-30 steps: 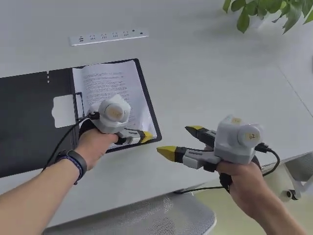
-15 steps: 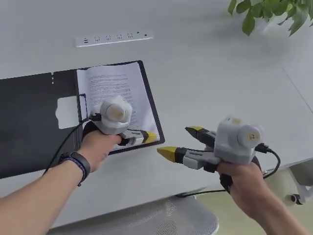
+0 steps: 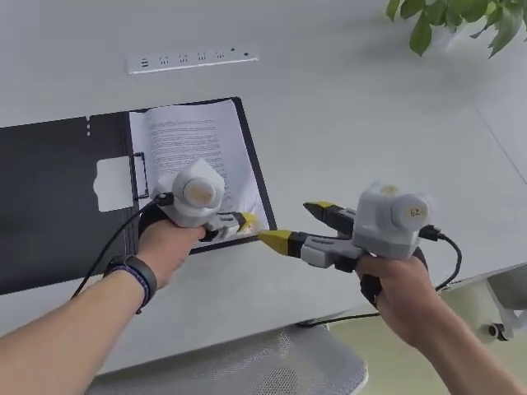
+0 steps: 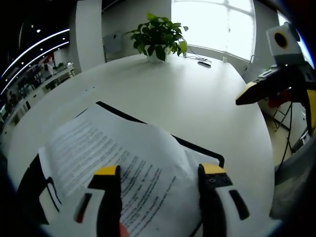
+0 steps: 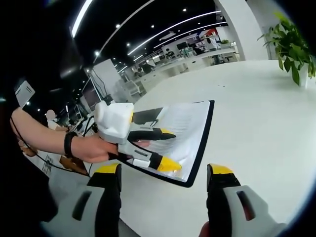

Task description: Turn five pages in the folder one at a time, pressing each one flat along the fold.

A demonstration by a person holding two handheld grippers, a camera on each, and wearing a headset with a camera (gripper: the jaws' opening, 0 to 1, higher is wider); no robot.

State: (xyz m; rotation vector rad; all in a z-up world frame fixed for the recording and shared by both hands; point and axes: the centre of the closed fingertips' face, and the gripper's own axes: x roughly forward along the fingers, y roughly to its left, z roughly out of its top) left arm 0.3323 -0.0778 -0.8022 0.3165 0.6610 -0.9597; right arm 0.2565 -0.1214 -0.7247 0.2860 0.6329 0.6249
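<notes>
A black folder (image 3: 49,206) lies open on the white table, with a printed page (image 3: 198,148) on top of its right half. My left gripper (image 3: 240,222) hovers open over the page's lower right corner; in its own view the jaws of the left gripper (image 4: 159,173) straddle the page (image 4: 108,148), which bulges slightly near that corner. My right gripper (image 3: 296,224) is open, just off the folder's lower right corner, its tips pointing at the left gripper. The right gripper (image 5: 163,170) faces the left gripper (image 5: 168,148) over the page (image 5: 182,123). Neither holds anything.
A white power strip (image 3: 193,59) lies beyond the folder. A potted plant (image 3: 461,16) stands at the far right. The table's near edge runs below my hands, with a grey mesh chair (image 3: 247,362) under it. Bare tabletop (image 3: 370,123) stretches right of the folder.
My right gripper has moved left, up to the folder's lower right corner, still open. The left gripper has stayed over the page corner.
</notes>
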